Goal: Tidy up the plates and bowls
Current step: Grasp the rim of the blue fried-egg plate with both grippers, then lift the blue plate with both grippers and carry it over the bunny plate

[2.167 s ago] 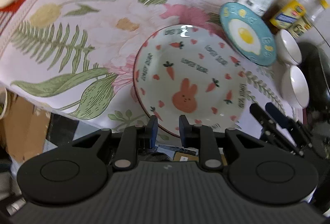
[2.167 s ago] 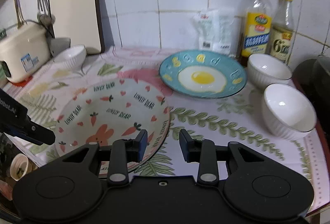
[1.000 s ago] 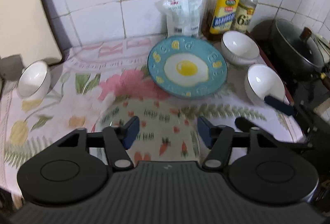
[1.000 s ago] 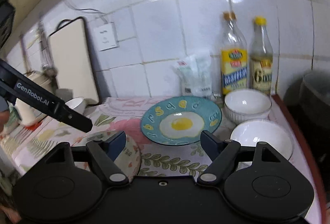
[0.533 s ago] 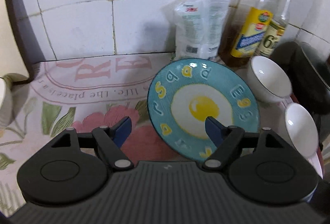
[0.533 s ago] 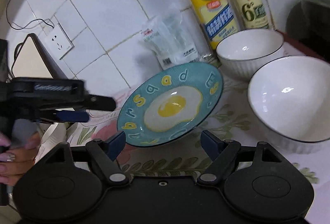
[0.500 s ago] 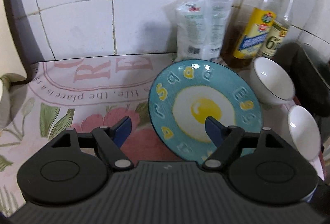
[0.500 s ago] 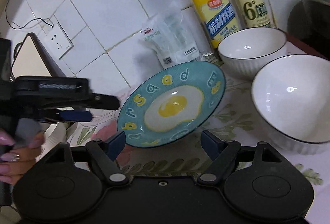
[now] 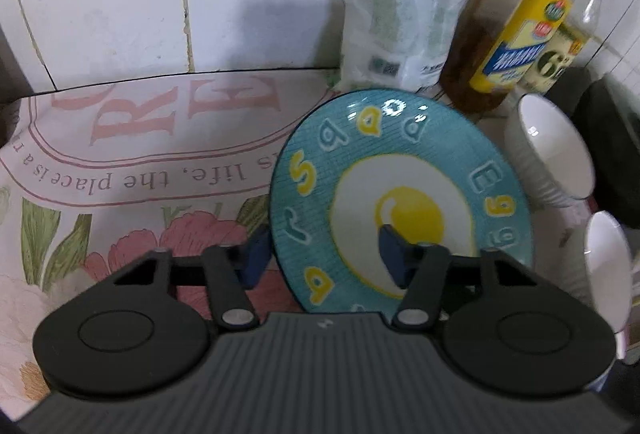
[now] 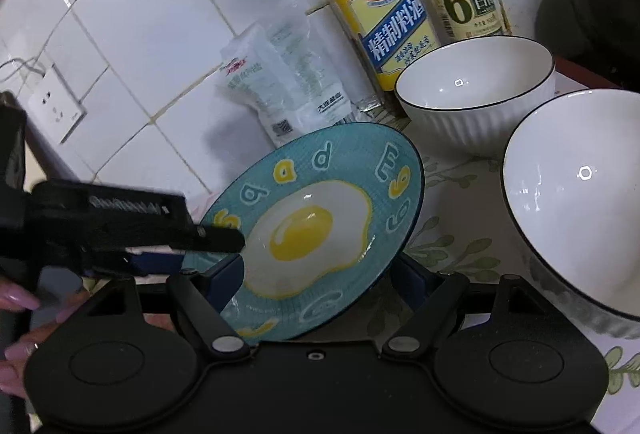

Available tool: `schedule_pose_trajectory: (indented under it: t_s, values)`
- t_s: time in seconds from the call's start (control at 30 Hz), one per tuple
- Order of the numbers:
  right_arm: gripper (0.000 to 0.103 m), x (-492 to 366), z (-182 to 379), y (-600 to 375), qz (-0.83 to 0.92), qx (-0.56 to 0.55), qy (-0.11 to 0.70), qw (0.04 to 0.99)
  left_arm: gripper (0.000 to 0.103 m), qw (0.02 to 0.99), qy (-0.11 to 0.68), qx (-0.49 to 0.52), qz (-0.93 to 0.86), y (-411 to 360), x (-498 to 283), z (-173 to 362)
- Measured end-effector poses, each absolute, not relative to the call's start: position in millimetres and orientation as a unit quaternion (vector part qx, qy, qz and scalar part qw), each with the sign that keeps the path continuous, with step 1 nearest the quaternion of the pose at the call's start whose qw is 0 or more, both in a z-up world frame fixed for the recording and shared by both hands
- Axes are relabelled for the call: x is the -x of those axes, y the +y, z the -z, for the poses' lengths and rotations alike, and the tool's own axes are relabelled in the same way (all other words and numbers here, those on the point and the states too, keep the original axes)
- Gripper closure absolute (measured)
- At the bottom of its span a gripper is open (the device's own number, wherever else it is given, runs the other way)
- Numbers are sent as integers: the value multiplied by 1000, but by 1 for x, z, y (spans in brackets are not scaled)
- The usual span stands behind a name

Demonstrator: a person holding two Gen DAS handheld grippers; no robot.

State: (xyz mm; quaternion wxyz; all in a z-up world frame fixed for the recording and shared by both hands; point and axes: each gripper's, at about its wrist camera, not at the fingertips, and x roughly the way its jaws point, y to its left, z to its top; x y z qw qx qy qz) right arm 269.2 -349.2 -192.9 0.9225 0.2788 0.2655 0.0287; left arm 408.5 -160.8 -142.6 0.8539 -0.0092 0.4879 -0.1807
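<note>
Left wrist view: the left gripper point(image 9: 320, 258) is closing with the left rim of the blue egg plate point(image 9: 404, 202) between its jaws, one blue finger point(image 9: 256, 258) outside and below the rim, the other over the white of the egg. The pads do not look seated on the rim yet, so I read it as unclenched and not yet gripping. In the right wrist view, the right gripper point(image 10: 320, 274) stands wide open around the near side of the same plate, holding nothing; whether it touches the plate I cannot tell.

The plate sits on the flowered cloth point(image 9: 120, 154), seemingly tipped, its far edge near a white bag point(image 9: 396, 14) and two bottles point(image 10: 376, 10); two white bowls point(image 10: 476, 90) stand just beside it to the right.

The likely trouble is a shallow pinch on a glazed, sloping rim: the plate could slip out, or pivot and drop back onto the cloth. A sideways swing could knock the nearer bowl point(image 10: 580, 202) or tip a bottle. The lower finger could also snag the cloth and drag it.
</note>
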Motion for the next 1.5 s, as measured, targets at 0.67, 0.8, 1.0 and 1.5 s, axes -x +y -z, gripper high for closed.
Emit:
schedule_pose_trajectory:
  t_s: [0.67, 0.8, 1.0, 1.5]
  values:
    - [80, -265, 194, -369, 27, -330, 301, 894, 75, 866, 460, -11, 194, -150, -391, 140]
    - [80, -257, 192, -376, 22, -364, 303, 881, 75, 870, 450, -45, 193, -156, -374, 129]
    - [80, -237, 179, -377, 2, -353, 297, 887, 75, 872, 455, -22, 181, -142, -350, 109]
    - [80, -175, 108, -371, -47, -309, 288, 905, 75, 878, 448, 36, 166, -111, -265, 43]
